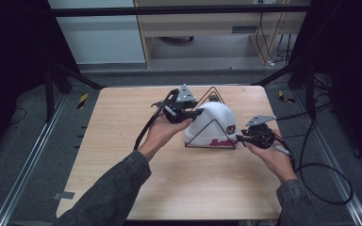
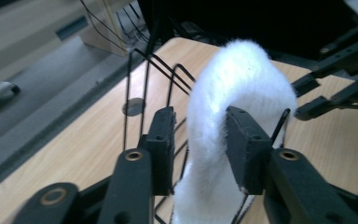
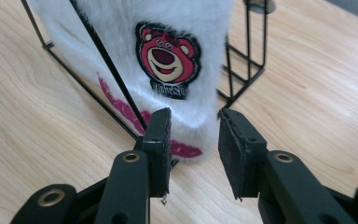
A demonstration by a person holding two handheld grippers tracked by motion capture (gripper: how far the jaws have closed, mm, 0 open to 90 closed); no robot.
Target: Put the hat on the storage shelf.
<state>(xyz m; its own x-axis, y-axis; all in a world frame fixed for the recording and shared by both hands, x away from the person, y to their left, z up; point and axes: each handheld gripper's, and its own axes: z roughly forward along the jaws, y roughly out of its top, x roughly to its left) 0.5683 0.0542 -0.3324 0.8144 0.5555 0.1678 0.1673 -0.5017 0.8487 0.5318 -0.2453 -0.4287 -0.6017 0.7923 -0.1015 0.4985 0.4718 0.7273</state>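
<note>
A fluffy white hat (image 1: 212, 125) with a pink bear patch (image 3: 168, 58) and pink lettering hangs over a black wire stand (image 1: 207, 147) at the middle of the table. My left gripper (image 1: 199, 113) reaches the hat's upper left side. In the left gripper view the white fur (image 2: 242, 79) stands between the jaws; one pad touches it, the other stands off beside the wire (image 2: 130, 93), so the left gripper (image 2: 198, 140) is open. My right gripper (image 1: 239, 138) is at the hat's lower right corner. There the right gripper (image 3: 193, 140) is open around the hat's bottom edge without pressing it.
The wooden table (image 1: 122, 141) has free room in front of the stand and to its left. A round disc (image 2: 134, 106) lies in the tabletop behind the stand. Black cables (image 1: 320, 179) loop off the right edge. Metal rails flank the table on the floor.
</note>
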